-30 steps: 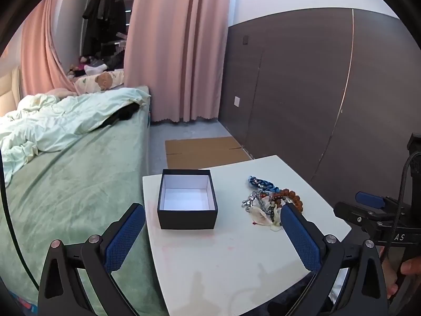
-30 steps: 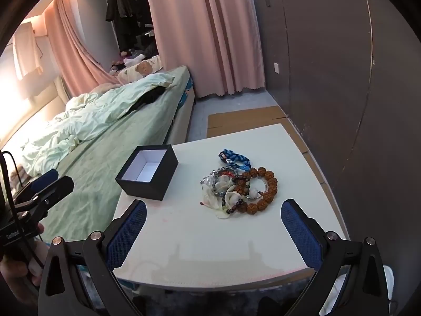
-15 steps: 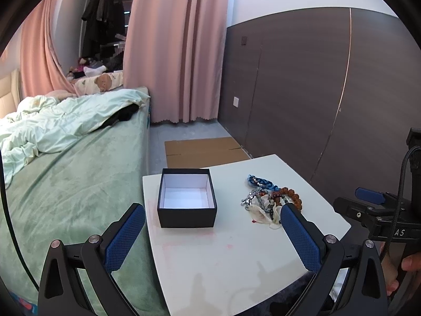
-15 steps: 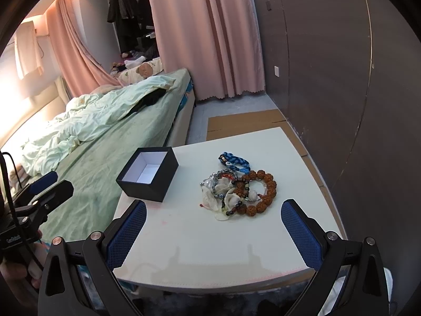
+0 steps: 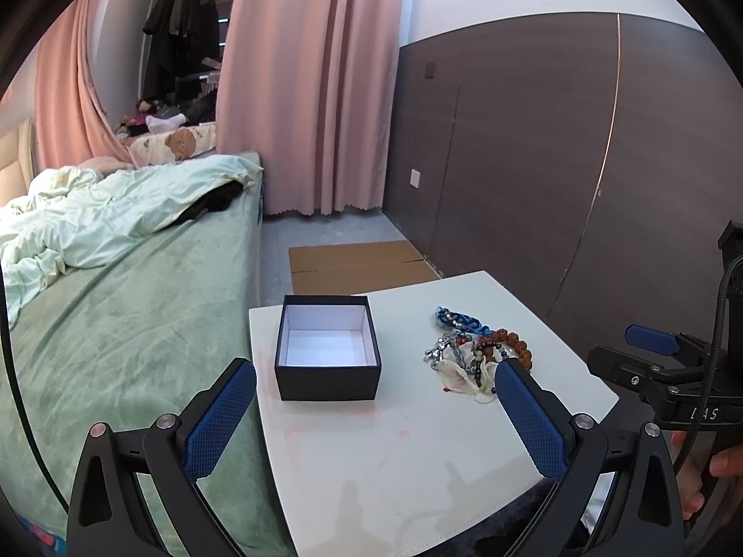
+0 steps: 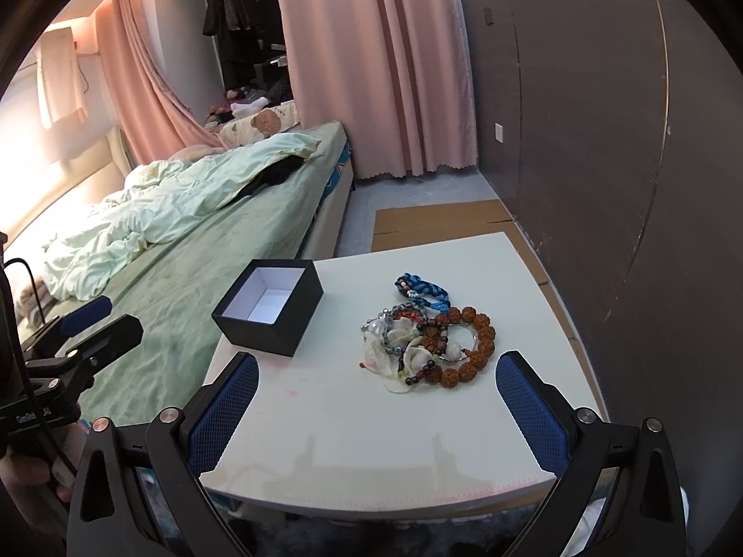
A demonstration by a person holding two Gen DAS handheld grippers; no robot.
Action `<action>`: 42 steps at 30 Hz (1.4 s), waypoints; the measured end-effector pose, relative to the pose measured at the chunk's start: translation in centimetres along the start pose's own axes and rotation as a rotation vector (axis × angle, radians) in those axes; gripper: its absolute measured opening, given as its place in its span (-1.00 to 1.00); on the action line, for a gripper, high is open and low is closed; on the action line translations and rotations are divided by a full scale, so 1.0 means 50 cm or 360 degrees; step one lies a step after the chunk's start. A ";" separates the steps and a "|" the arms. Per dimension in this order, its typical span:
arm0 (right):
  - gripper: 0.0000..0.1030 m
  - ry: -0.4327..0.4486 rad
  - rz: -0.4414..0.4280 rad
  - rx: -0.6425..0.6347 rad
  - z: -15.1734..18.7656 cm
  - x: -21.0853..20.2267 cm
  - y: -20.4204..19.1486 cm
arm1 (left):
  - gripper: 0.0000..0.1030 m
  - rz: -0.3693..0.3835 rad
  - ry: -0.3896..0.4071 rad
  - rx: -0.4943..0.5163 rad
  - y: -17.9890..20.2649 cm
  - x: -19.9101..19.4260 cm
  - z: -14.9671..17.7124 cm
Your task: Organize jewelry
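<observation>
Jewelry [image 6: 429, 341] heaped (tangled), box [image 6: 268, 306] beside, unlabelled

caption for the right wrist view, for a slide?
Right gripper, open, faces a tangled jewelry pile beside an empty black box on a white table.

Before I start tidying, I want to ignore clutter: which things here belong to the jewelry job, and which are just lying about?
For the job: black box, open and empty; blue braided bracelet; brown bead bracelet; tangled shell and bead pieces; white table.

Just lying about: bed; cardboard sheet; pink curtains.
</observation>
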State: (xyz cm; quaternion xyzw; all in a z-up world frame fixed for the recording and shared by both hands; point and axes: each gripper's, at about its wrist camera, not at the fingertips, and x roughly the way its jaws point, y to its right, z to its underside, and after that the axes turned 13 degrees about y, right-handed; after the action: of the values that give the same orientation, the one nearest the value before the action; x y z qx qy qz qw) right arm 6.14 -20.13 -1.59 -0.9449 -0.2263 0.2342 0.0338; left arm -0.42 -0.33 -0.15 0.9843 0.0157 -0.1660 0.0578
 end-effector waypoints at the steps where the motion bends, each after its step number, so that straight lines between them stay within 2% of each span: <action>1: 1.00 0.0001 0.0000 -0.0003 0.000 0.000 -0.001 | 0.99 0.0002 0.0000 -0.0001 -0.001 0.000 0.001; 42: 1.00 0.0010 -0.0005 0.0044 0.000 -0.006 0.004 | 0.99 0.0012 -0.0003 0.0009 0.002 0.002 0.003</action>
State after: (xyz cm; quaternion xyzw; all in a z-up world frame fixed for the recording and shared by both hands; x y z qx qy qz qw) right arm 5.99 -20.43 -1.48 -0.9447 -0.2244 0.2342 0.0481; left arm -0.38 -0.45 -0.31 0.9844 0.0114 -0.1668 0.0556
